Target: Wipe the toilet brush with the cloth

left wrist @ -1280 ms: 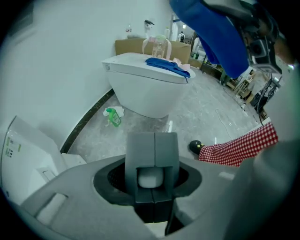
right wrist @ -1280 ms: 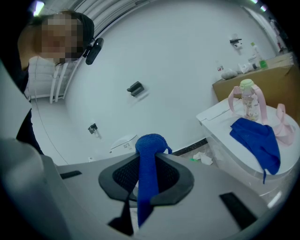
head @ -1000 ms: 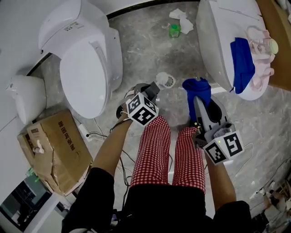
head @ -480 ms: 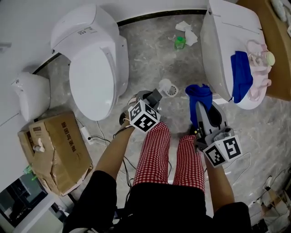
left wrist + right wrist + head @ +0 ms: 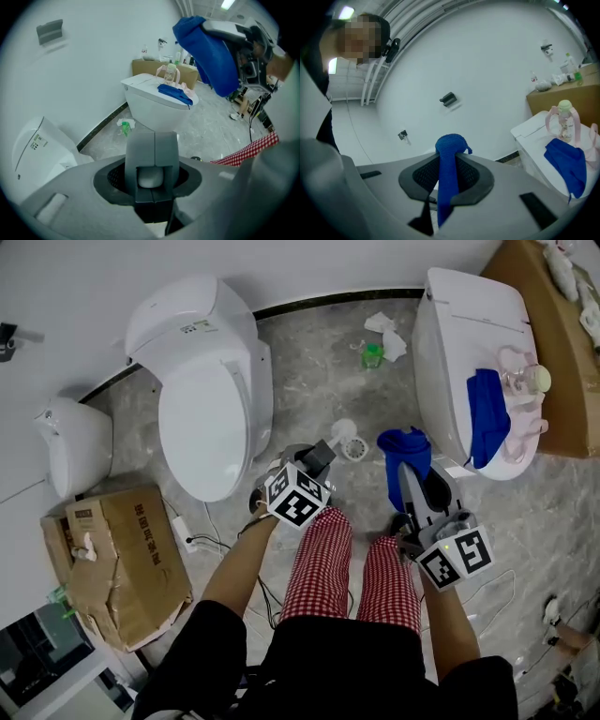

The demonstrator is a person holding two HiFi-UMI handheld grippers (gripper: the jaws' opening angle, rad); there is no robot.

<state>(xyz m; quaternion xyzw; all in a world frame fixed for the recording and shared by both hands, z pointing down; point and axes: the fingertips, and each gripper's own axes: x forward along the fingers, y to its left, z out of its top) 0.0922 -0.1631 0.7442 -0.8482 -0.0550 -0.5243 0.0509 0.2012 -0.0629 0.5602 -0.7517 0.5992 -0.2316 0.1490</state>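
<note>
A white toilet brush is held above the grey marble floor by the left gripper. In the left gripper view the jaws of the left gripper are seen pressed together, with a pale rounded part of the brush clamped between them. In the head view the round white brush head is seen just beyond the jaw tips, in front of the red-and-white checked trousers.

A deep blue cloth is clamped in the right gripper. In the right gripper view the jaws of the right gripper are closed on the cloth, which bulges above them and hangs down below. The cloth is held near the brush head, to its right, and a gap can be made out between the two. From the left gripper view the cloth is seen hanging from the other gripper, high and to the right.

A white toilet with a closed lid stands to the left. On a second white toilet at the right, another blue cloth and a pink handled bottle are laid. A small green bottle and crumpled white tissue lie on the floor between the toilets. A torn cardboard box is seen at the lower left.
</note>
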